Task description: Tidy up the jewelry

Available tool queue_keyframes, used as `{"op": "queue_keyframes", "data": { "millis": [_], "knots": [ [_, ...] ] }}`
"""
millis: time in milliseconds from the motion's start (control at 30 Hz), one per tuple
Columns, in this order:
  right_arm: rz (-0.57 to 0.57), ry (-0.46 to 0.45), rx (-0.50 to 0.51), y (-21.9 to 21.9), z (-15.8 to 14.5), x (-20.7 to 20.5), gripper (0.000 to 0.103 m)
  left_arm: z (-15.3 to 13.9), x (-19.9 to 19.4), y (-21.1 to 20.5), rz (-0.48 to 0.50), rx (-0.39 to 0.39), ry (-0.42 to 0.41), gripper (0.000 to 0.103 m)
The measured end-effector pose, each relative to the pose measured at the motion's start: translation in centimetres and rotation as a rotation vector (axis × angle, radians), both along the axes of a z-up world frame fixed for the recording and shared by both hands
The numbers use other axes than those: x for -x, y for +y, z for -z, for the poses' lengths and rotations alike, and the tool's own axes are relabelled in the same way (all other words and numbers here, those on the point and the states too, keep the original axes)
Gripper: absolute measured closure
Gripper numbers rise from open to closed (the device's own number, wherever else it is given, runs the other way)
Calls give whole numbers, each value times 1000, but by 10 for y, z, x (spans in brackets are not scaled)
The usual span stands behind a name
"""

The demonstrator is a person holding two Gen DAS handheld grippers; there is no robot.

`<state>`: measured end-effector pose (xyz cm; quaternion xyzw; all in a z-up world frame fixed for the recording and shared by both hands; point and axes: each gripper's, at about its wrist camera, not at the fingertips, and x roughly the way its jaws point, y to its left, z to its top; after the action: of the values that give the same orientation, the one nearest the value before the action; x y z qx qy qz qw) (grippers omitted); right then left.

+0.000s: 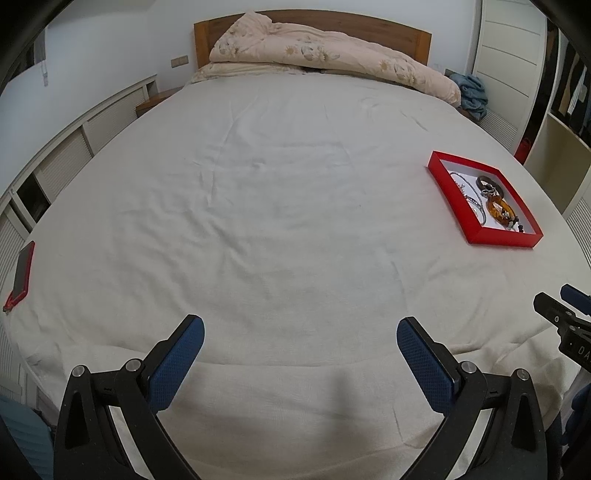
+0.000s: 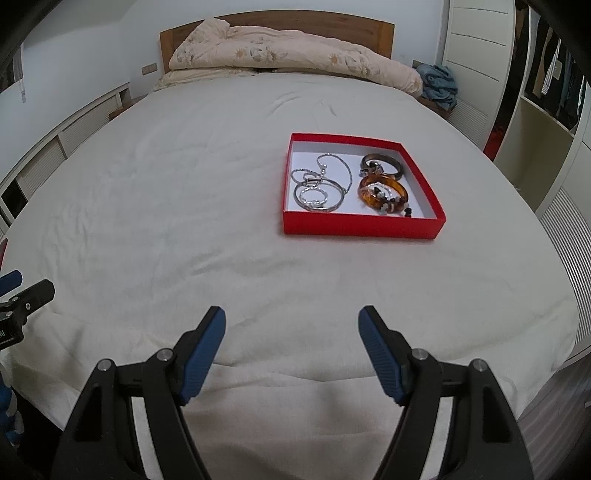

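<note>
A wide bed [image 2: 207, 177] with a pale cream sheet fills most of the room, and its wooden headboard [image 2: 376, 31] stands against the far wall. At the head of the bed a flowered quilt [image 2: 288, 55] lies rolled in a long heap, and beside its right end there is a crumpled blue cloth [image 2: 439, 85]. On the right part of the sheet, well ahead of both claws, rests a shallow red box [image 2: 364, 223] with a white inside, open on top. All the jewelry that I can see lies in this box: in its left half a silver chain necklace [image 2: 334, 162] is looped above some silver hoops [image 2: 317, 197], in the far right corner sits a dark brown bangle [image 2: 388, 164], and just in front of it an amber bangle [image 2: 373, 184] touches a small beaded bracelet [image 2: 393, 206]. At the left edge of the bed lies a phone in a red case [image 1: 22, 271], far apart from the box. The left claw [image 1: 300, 339] hangs above the near end of the sheet with its blue pads spread wide and nothing between them. The right claw [image 2: 291, 325] is beside it, also wide open and empty, pointing toward the red box.
</note>
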<state>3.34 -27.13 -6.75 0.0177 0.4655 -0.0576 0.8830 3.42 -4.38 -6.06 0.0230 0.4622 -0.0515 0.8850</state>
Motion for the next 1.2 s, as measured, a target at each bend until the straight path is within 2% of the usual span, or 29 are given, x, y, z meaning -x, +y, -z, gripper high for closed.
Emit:
{"op": "queue_keyframes", "data": {
  "millis": [1200],
  "knots": [
    [-8, 7, 6, 2, 0, 0, 30, 2, 4, -1, 4, 5, 5, 1]
  ]
}}
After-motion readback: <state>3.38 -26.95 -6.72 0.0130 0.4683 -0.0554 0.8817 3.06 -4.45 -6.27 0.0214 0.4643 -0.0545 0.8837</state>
